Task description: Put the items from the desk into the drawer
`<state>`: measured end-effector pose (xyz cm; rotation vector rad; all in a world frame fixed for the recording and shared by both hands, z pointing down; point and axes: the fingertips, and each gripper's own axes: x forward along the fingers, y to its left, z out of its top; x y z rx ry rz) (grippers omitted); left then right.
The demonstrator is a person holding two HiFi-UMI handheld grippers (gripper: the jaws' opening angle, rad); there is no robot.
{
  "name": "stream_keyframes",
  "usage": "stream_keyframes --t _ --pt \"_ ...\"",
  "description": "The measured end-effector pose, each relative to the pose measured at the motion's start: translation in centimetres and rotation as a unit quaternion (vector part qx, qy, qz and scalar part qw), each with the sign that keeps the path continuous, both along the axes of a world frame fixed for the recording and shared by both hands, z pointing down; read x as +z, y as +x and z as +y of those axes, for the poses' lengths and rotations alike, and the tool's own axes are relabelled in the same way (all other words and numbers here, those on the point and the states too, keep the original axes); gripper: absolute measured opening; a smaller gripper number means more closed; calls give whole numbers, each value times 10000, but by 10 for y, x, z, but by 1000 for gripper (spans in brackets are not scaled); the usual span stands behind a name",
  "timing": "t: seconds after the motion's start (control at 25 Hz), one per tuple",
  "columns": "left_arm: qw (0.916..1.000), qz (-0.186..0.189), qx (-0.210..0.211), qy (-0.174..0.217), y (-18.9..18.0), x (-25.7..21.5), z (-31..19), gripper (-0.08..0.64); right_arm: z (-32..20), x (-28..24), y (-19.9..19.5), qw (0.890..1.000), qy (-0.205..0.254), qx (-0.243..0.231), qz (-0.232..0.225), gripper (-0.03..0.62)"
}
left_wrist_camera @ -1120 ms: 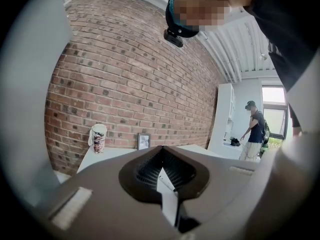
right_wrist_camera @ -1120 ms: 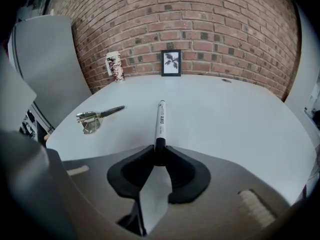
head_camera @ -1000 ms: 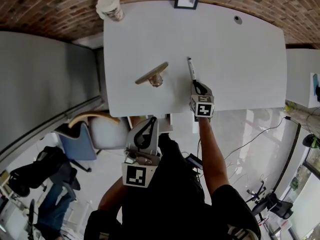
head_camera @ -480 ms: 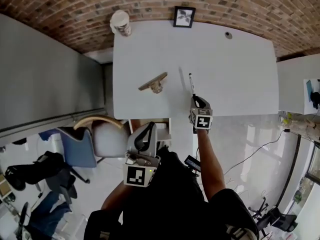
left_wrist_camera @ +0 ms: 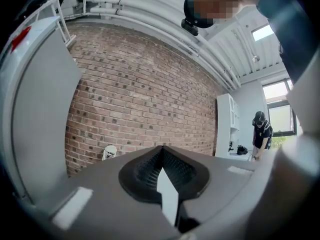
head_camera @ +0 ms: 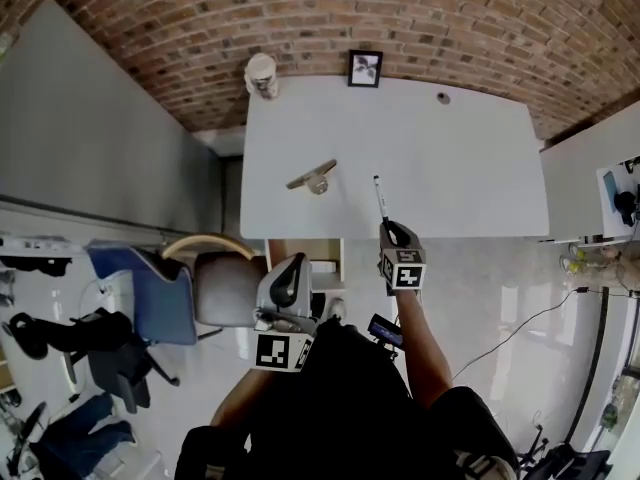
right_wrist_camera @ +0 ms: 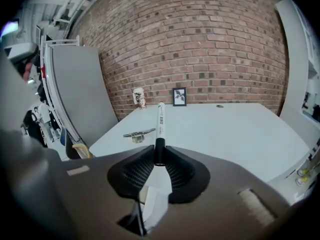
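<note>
My right gripper (head_camera: 392, 230) is shut on the black end of a white marker (head_camera: 379, 196), which sticks out forward above the front edge of the white desk (head_camera: 460, 158). In the right gripper view the marker (right_wrist_camera: 160, 121) stands between the jaws (right_wrist_camera: 159, 156) and points at the brick wall. A flat wooden-and-metal item (head_camera: 312, 176) lies on the desk to the left of the marker. My left gripper (head_camera: 291, 273) is shut and holds nothing; it hangs in front of the open drawer (head_camera: 305, 251) under the desk's front edge.
A paper cup (head_camera: 262, 74) and a small framed picture (head_camera: 365, 68) stand at the desk's back edge against the brick wall. A chair (head_camera: 215, 286) is left of the drawer. A grey partition (head_camera: 110, 158) stands at the left, and a person (left_wrist_camera: 261, 134) at the far right.
Both grippers have drawn back from the desk and risen. The marker has come up off the desk top with the right gripper and now hangs over the front edge.
</note>
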<state>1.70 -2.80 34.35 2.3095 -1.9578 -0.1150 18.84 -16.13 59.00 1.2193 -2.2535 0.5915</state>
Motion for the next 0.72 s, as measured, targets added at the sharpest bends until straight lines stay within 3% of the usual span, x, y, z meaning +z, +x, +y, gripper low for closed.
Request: stream_keyframes --t 0.4,0.72 --pt "9979 -193 -623 0 -21 -9 72 20 70 -34 -20 9968 273 -622 -416 71" --pt "9964 -78 -831 -125 -45 4 91 20 105 -29 -48 9911 258 -1289 -195 71"
